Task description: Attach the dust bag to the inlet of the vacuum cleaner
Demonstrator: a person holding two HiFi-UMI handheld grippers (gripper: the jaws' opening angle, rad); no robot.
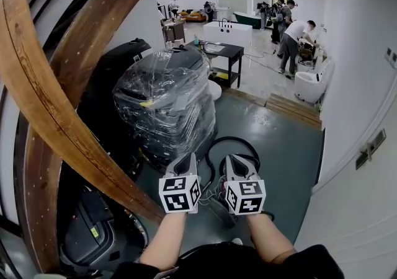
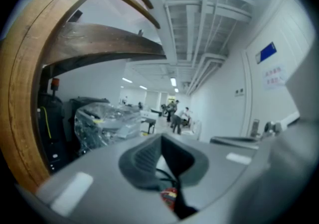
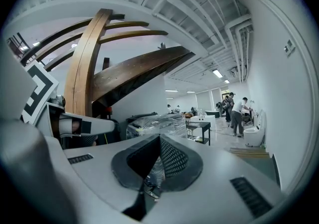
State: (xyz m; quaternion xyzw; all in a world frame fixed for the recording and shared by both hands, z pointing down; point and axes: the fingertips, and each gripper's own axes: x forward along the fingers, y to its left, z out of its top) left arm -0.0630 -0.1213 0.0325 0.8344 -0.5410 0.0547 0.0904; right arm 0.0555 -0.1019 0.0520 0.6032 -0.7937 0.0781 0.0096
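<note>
Both closed, empty: left gripper (image 1: 185, 161), right gripper (image 1: 234, 161), side by side over floor (image 1: 282, 147).

Dark grey machine (image 1: 93, 234) low left: half behind wooden beam (image 1: 68, 116), cut by bottom edge. Black hose (image 1: 233, 141) loop partly behind right gripper (image 1: 235, 160). Goods under plastic wrap (image 1: 167, 104) indistinct. Left gripper view blurred. Far people (image 1: 291, 30) too small.

Just ahead of the gripper fingers (image 1: 185, 163), slightly to their left, stands a plastic-wrapped stack (image 1: 164, 104) of dark equipment. Curved wooden beams (image 1: 56, 104) sweep past farther left of them. Well beyond the fingertips stand a black table (image 1: 228, 54), a white toilet (image 1: 309, 85), wooden planks (image 1: 291, 107) on the floor, and several people (image 1: 296, 36)
</note>
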